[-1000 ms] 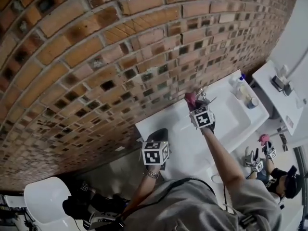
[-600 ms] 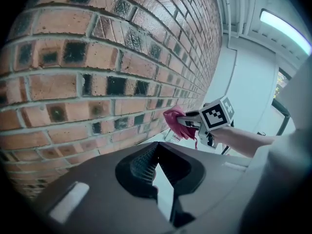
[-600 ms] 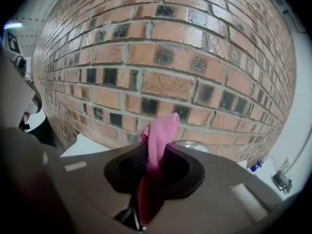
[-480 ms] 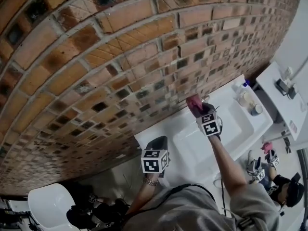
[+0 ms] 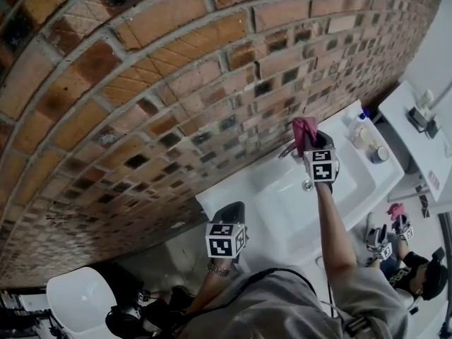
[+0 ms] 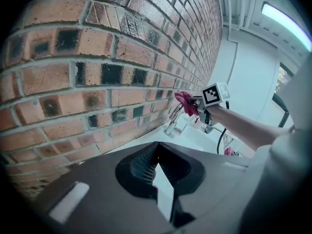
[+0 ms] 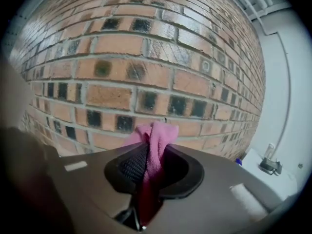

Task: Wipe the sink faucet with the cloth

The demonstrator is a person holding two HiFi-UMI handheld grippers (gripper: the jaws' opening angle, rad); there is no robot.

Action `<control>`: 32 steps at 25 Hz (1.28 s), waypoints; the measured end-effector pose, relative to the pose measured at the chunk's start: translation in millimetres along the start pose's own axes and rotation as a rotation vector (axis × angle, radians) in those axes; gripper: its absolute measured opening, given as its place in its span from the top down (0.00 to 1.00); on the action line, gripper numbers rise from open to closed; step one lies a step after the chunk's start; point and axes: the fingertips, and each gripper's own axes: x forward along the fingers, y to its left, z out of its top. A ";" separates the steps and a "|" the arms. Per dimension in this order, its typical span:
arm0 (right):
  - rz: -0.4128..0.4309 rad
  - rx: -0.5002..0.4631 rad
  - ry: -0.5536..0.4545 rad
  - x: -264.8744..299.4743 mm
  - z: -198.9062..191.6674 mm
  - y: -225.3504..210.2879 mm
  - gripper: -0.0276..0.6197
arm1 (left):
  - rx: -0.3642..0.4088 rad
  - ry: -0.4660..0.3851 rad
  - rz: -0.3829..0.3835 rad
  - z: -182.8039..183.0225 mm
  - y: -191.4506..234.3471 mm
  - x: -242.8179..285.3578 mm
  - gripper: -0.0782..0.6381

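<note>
We hold the pink cloth [image 7: 155, 143] pinched in our right gripper [image 7: 148, 167], its jaws clamped on the fabric, which sticks up past their tips. The cloth sits at the top of the faucet's [image 6: 173, 122] curved spout, above the white sink [image 5: 282, 214] that runs along the brick wall [image 5: 176, 83]. Our left gripper [image 6: 157, 165] hangs well apart, near the sink's left end, jaws pressed together with nothing between them. Bottles [image 5: 360, 131] stand at the sink's right corner
</note>
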 end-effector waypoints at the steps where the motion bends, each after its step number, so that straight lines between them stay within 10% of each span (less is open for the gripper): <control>1: -0.029 0.008 0.025 4.3 -9.2 -10.9 0.86 | -0.001 0.002 -0.002 -0.6 -0.8 0.3 0.86; 12: 0.038 0.071 0.407 49.9 -158.2 10.9 0.86 | 0.023 0.014 -0.038 1.7 -18.3 14.0 0.86; 16: 0.200 0.059 0.403 32.4 -159.5 52.1 0.86 | 0.021 0.024 -0.034 -1.6 -16.0 16.9 0.86; 21: 0.120 0.089 0.281 51.8 -132.0 35.1 0.86 | 0.019 0.034 -0.030 -3.5 -14.6 21.6 0.86; 29: 0.212 0.175 0.609 29.3 -236.4 52.5 0.86 | 0.029 0.056 -0.065 -10.7 -28.3 27.9 0.86; 32: 0.160 0.283 0.451 11.0 -219.5 32.4 0.86 | 0.032 0.055 -0.065 -9.9 -29.9 27.8 0.86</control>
